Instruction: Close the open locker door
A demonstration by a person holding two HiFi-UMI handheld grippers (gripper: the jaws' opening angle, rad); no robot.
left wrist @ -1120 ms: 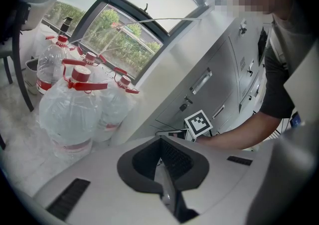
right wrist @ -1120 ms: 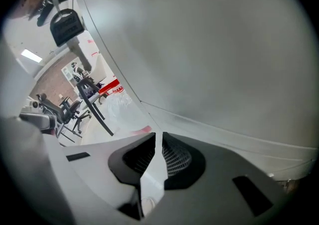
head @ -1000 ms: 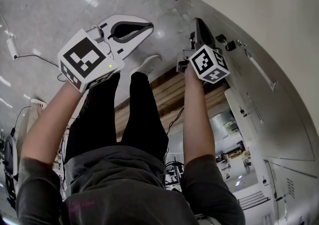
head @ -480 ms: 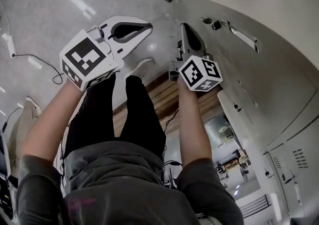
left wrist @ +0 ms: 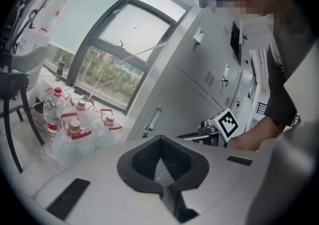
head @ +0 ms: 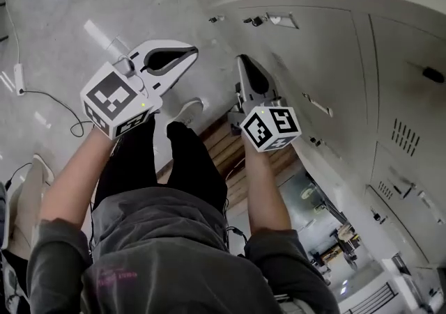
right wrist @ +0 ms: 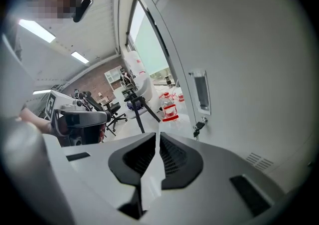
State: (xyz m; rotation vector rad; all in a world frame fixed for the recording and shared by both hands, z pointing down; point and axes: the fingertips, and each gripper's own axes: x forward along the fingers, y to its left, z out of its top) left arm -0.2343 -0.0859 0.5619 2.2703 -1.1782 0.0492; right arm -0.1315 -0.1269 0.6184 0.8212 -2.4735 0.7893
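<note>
Close beside the grey locker door (head: 317, 62) on the right hangs the right gripper (head: 241, 62), closed and empty; the left gripper (head: 193, 49), farther left, likewise closed, holds nothing.

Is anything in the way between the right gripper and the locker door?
No, nothing visible is. The right gripper, jaws together and empty, is close beside the locker door, with nothing between them.

Head camera steeply down beside lockers (head: 327, 62); left gripper (left wrist: 160, 139) and right gripper (right wrist: 158, 134) cameras close alongside, lockers in all.
</note>
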